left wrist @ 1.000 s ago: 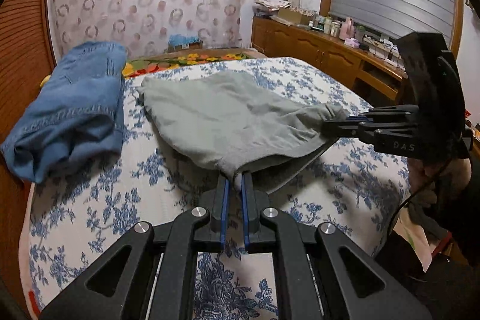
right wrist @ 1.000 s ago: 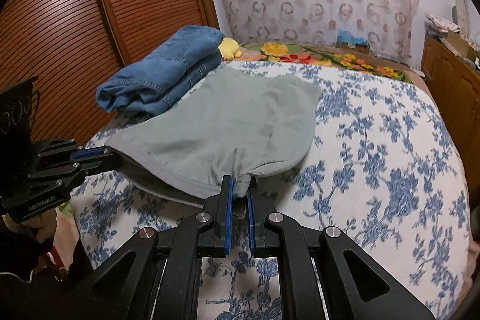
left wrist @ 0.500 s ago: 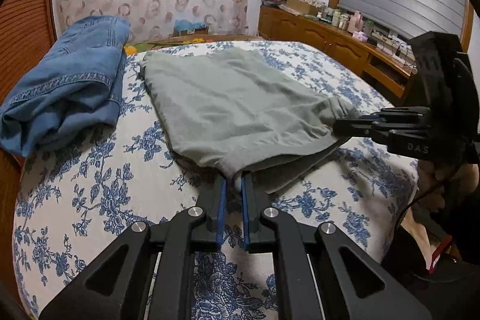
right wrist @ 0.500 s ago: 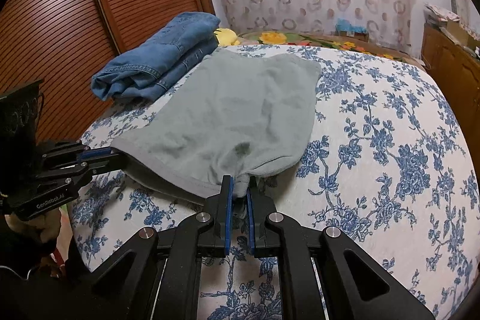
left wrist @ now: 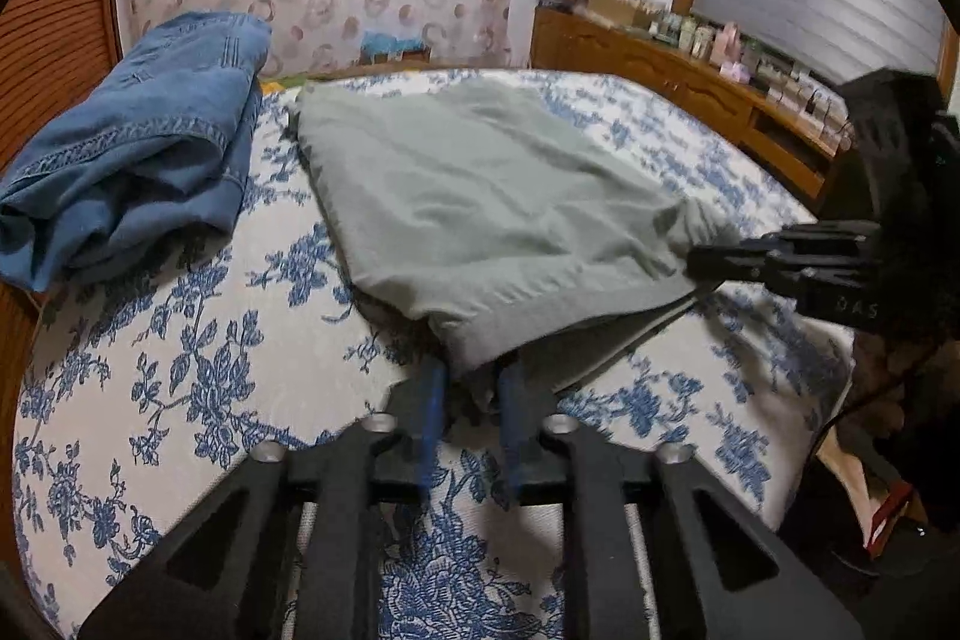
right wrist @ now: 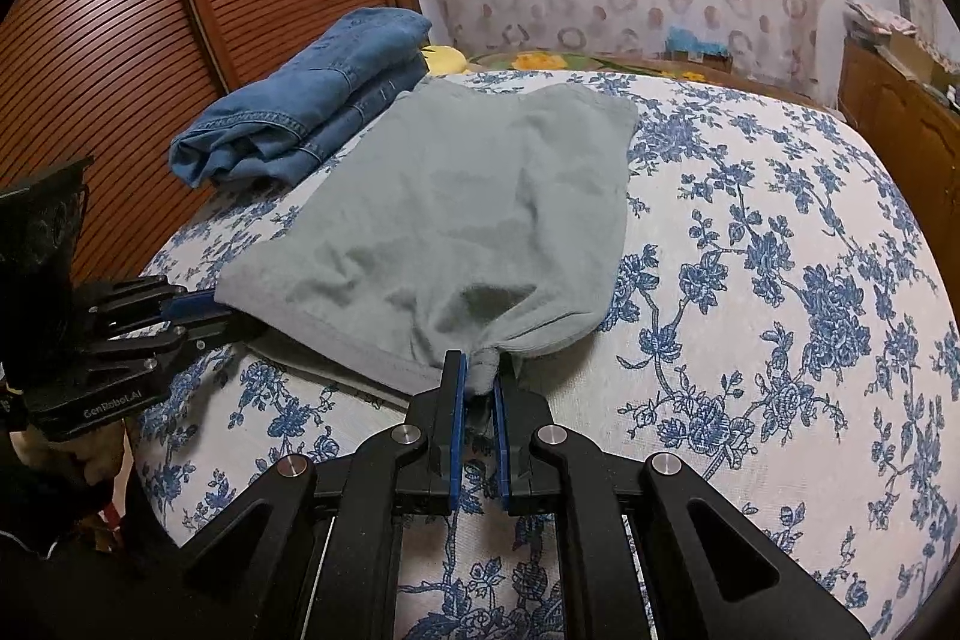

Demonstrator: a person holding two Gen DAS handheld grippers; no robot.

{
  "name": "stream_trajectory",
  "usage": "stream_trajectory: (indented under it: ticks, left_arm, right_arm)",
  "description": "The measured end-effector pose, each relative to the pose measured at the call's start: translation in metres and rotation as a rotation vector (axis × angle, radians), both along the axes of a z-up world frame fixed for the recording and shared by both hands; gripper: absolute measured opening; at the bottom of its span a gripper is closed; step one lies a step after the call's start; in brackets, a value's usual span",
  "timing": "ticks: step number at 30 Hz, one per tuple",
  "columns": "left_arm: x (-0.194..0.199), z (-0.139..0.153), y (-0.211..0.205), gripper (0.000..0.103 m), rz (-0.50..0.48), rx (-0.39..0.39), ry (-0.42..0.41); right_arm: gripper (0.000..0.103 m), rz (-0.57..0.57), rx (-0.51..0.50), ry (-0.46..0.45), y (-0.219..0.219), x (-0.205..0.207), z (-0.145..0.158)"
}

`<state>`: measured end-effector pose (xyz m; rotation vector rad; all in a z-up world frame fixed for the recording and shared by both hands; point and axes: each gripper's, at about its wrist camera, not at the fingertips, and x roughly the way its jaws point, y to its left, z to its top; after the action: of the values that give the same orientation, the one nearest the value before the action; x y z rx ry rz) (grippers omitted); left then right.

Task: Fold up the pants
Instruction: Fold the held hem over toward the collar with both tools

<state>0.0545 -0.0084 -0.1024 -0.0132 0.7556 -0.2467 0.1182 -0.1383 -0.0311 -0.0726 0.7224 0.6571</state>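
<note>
Two garments lie on my floral bedspread (right wrist: 780,232): one pair of grey pants (left wrist: 480,196), folded and spread flat mid-bed, and one bundle of blue jeans (left wrist: 132,148) just beside them, near the slatted wooden door (right wrist: 108,10). My two claws each pinch a near corner of the grey pants. My left gripper (left wrist: 471,394) has fabric bunched between its blue pads; my right gripper (right wrist: 478,379) is clenched on a twisted tip of cloth. One cluttered wooden dresser (left wrist: 690,64) runs along the far side.
</note>
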Motion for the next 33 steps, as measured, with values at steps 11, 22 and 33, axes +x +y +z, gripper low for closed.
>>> stream_trajectory:
  ticks: [11,22,33]
  left_arm:
    - [-0.027,0.057,0.001,0.009,-0.041,-0.03,-0.133]
    - [-0.053,0.102,0.0,0.009,-0.071,-0.033,-0.245]
    - [-0.072,0.125,-0.007,0.009,-0.107,-0.017,-0.296]
  right_arm:
    - [0.008,0.024,0.069,-0.082,-0.015,-0.029,0.035]
    - [0.008,0.032,0.124,-0.201,-0.038,-0.069,0.073]
    - [0.008,0.048,0.135,-0.25,-0.052,-0.097,0.093]
